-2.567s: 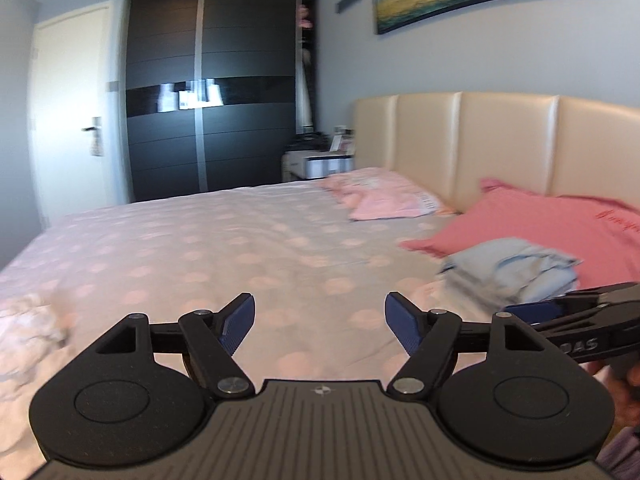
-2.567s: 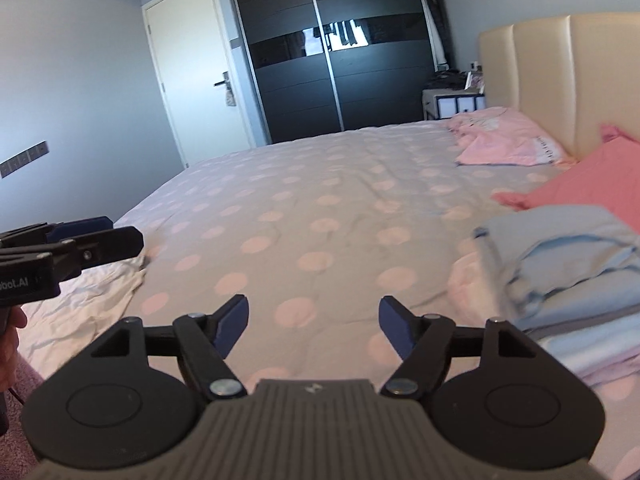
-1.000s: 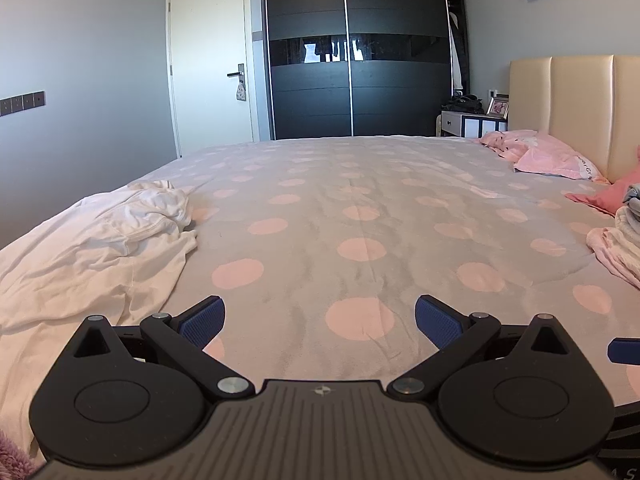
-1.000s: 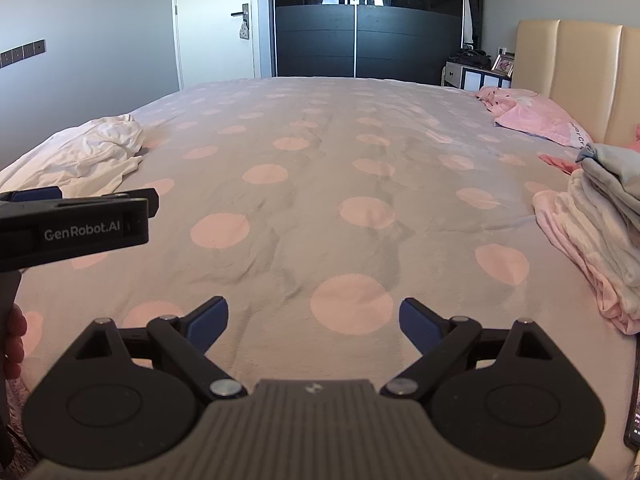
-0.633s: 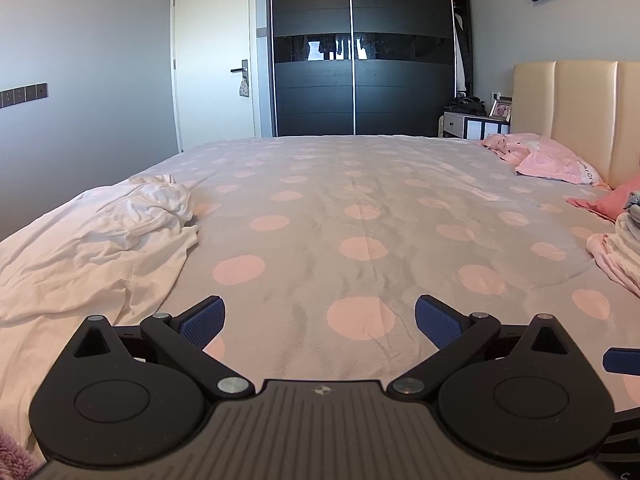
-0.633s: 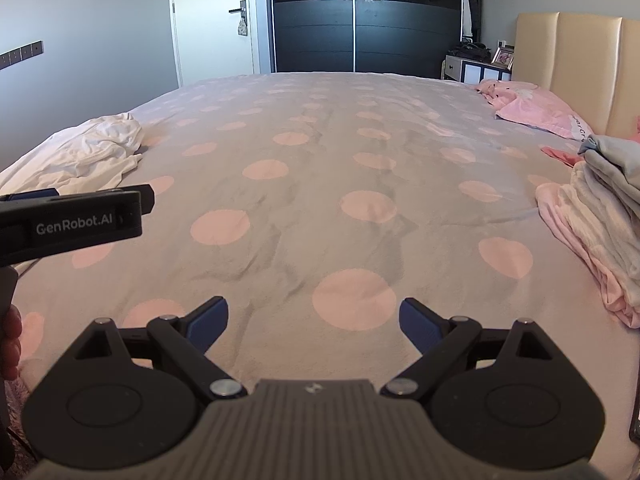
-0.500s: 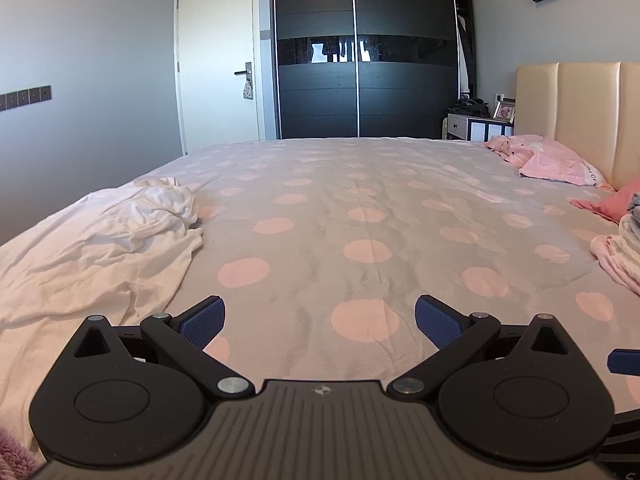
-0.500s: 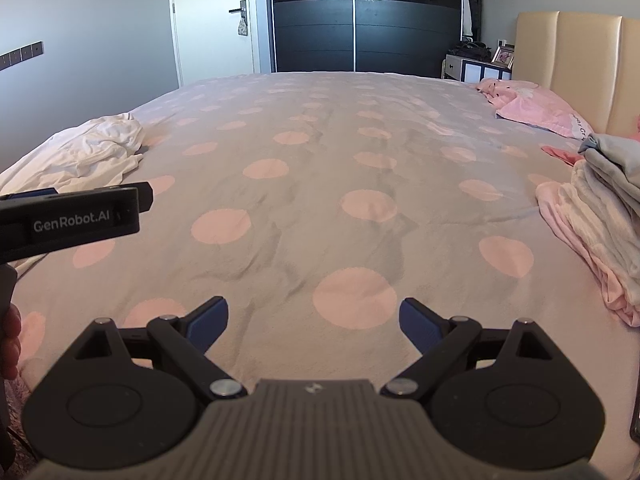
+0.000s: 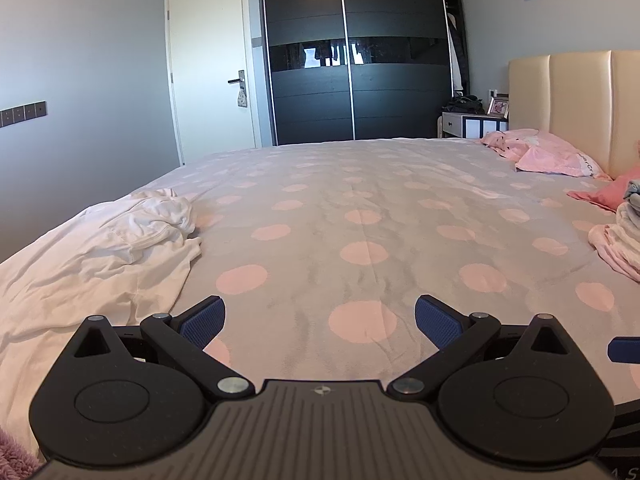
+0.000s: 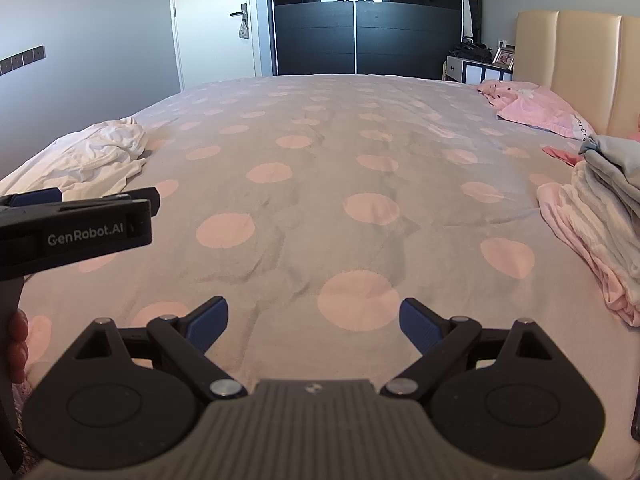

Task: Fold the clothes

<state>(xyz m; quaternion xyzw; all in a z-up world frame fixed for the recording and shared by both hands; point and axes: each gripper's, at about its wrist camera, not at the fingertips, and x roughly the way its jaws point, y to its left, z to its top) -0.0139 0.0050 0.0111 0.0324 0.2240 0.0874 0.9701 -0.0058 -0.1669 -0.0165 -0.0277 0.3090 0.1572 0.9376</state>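
Note:
A crumpled white garment (image 9: 100, 256) lies on the left side of the bed (image 9: 360, 208), ahead and left of my left gripper (image 9: 318, 320), which is open and holds nothing. The right wrist view shows the same white garment (image 10: 96, 156) at far left. A stack of folded clothes (image 10: 604, 216), pale pink below and grey-blue on top, sits at the bed's right side. My right gripper (image 10: 314, 322) hovers open and empty over the grey, pink-dotted cover. The left gripper's body (image 10: 76, 228) shows side-on at the left of the right wrist view, with a hand beneath it.
A pink pillow (image 9: 548, 156) and a darker pink one (image 9: 604, 194) lie by the beige headboard (image 9: 580, 108). A dark wardrobe (image 9: 356, 52), white door (image 9: 212, 72) and bedside cabinet (image 9: 472, 122) stand beyond the bed. The right gripper's blue fingertip (image 9: 624, 350) shows at the left wrist view's right edge.
Both grippers swung left from the folded stack toward the bed's middle and opened wider. In the last half second the views have barely shifted.

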